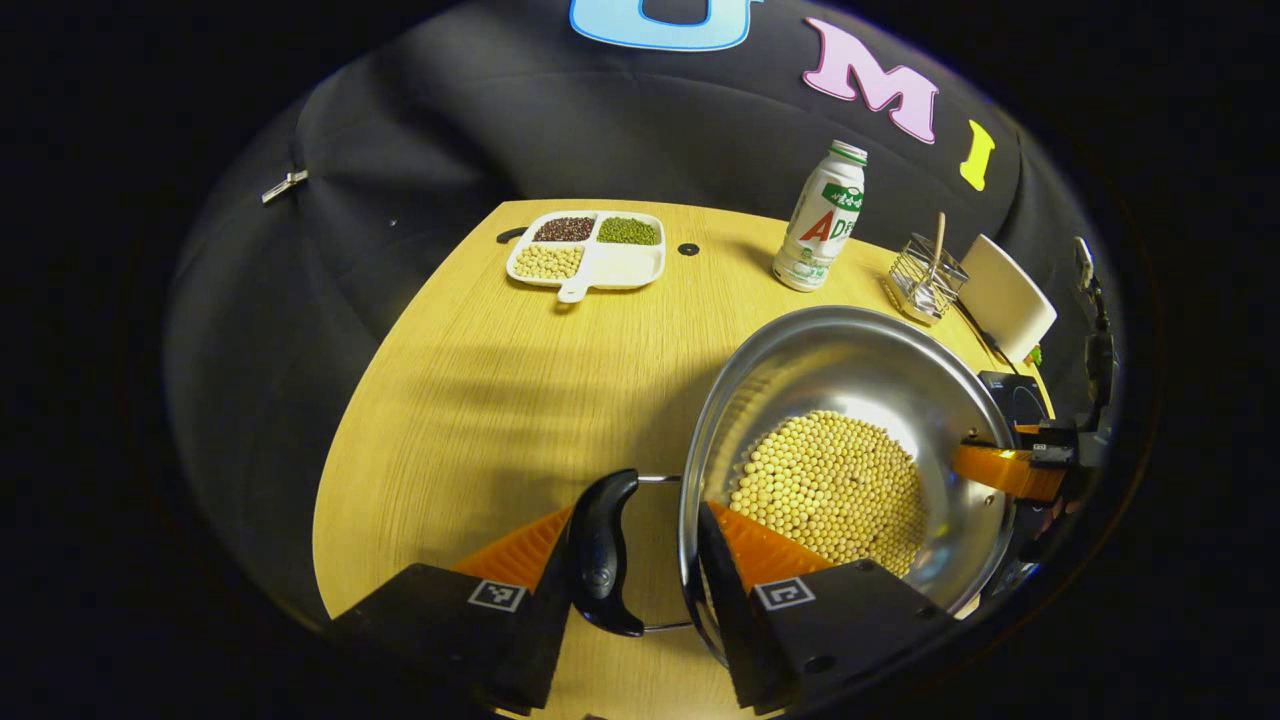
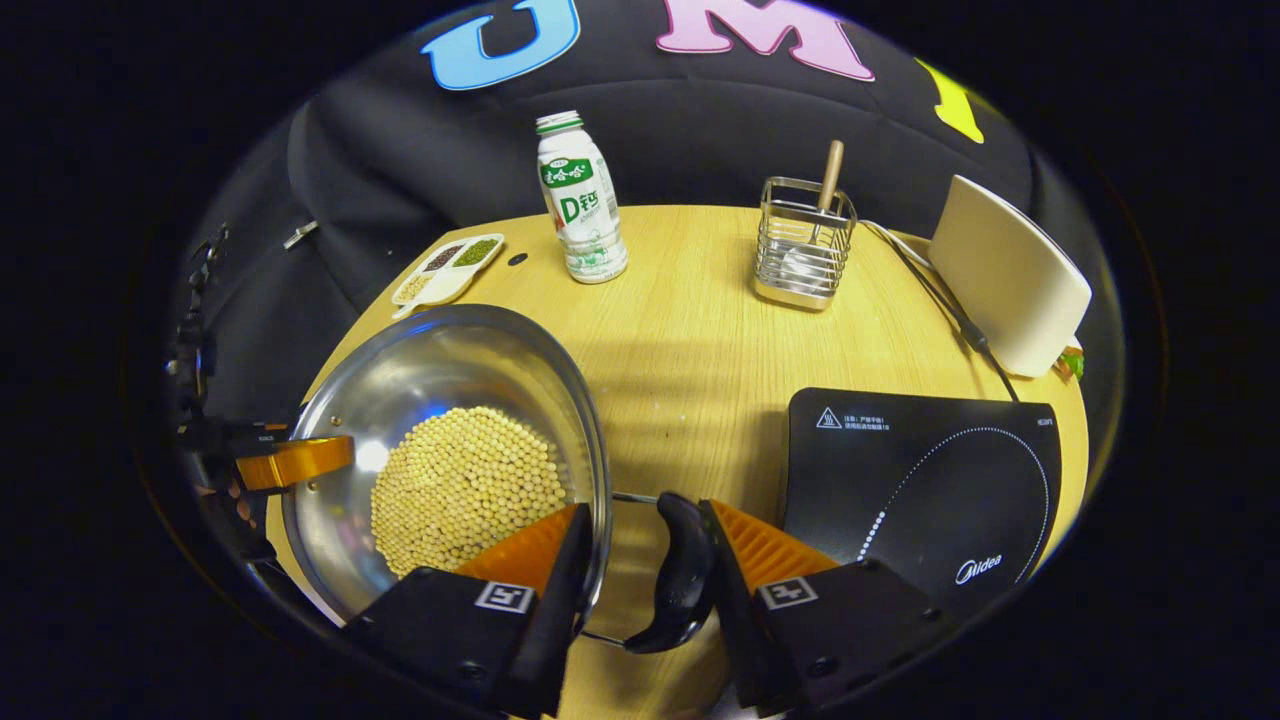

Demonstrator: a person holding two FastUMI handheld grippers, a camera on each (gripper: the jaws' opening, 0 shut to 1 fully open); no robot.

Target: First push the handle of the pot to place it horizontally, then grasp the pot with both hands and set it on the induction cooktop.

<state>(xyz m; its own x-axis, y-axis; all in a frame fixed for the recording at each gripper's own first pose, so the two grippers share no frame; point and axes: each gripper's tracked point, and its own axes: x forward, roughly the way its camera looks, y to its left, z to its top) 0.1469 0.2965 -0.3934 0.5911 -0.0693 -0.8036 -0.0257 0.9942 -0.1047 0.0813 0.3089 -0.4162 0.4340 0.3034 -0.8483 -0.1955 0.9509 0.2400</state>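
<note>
A shiny steel pot (image 1: 850,400) filled with pale yellow soybeans (image 1: 830,490) sits on a light wooden table (image 1: 480,400), with a gripper at each side. In the left gripper view, the left gripper (image 1: 650,560) straddles the pot's rim: one finger lies inside the pot against the wall, the other outside the black side handle (image 1: 605,550), so handle and rim sit between the fingers, which look closed on them. In the right gripper view, the right gripper (image 2: 640,565) grips the opposite black handle (image 2: 680,575) and rim the same way. The pot stands just left of the flat black induction cooktop (image 2: 930,480), not on it. Farther back stand a white drink bottle (image 2: 580,200), a wire utensil holder (image 2: 805,240), a white divided dish of beans (image 1: 588,248) and a tilted white board (image 2: 1010,275).
</note>
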